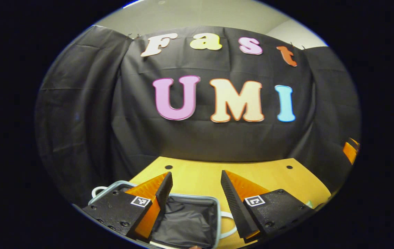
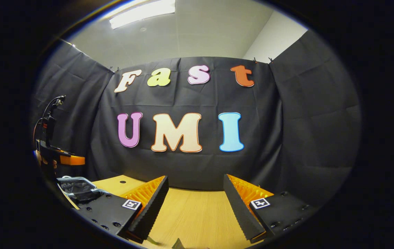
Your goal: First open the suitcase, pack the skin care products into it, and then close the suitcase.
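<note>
**Both claws apart above the table**

The left gripper [image 1: 197, 193] is held apart, nothing between its fingers. Just below it the suitcase [image 1: 186, 221] is seen open, its dark lining soft. The right gripper [image 2: 195, 204] is also spread, over the wooden table [image 2: 197, 214]. The suitcase lid is judged light; its stiff rim should be taken.

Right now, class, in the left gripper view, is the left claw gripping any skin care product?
No: the left claw stands open with nothing between its fingers, above the open suitcase on the wooden table.
</note>
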A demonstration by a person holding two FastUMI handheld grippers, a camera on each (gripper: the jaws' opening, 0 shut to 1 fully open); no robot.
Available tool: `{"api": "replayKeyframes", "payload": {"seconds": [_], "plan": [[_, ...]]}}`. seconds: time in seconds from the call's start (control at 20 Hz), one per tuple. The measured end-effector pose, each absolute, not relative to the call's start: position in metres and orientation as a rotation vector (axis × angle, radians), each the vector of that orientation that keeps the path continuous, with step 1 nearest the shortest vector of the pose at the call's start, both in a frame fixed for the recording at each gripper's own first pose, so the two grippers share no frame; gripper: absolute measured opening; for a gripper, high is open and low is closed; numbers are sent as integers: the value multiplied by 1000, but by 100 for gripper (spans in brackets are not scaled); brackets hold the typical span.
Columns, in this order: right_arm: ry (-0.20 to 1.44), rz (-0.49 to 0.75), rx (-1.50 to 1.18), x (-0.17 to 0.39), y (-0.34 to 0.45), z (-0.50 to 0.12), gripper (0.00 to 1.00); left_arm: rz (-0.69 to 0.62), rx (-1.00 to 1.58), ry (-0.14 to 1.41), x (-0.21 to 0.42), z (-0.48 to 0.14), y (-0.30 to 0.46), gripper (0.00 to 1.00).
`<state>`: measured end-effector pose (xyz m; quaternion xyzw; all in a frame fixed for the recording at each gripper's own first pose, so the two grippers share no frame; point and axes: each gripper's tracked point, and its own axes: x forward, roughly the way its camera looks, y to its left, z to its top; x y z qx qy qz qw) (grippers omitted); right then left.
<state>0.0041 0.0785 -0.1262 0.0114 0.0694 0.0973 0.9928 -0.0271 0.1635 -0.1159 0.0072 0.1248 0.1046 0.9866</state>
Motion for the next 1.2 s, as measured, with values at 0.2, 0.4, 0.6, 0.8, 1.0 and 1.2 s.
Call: {"api": "replayKeyframes", "payload": {"seconds": [0.2,0.4,0.6,0.8,1.0,1.2], "plan": [[163,238,18,-8,74,-140,98,122,1,309,-35,-155,100,85],[162,262,1,-17,68,-142,99,31,-39,343,-37,-181,44,84],[198,276,12,-23,67,-160,98,-82,-73,414,-45,-220,-12,84],[211,288,-18,-30,68,-168,99,-178,-66,479,-51,-256,-54,84],[236,295,-35,-34,68,-178,99,-219,-76,562,-55,-297,-80,83],[272,301,-39,-38,67,-194,99,-207,-108,640,-60,-337,-90,75]]}}
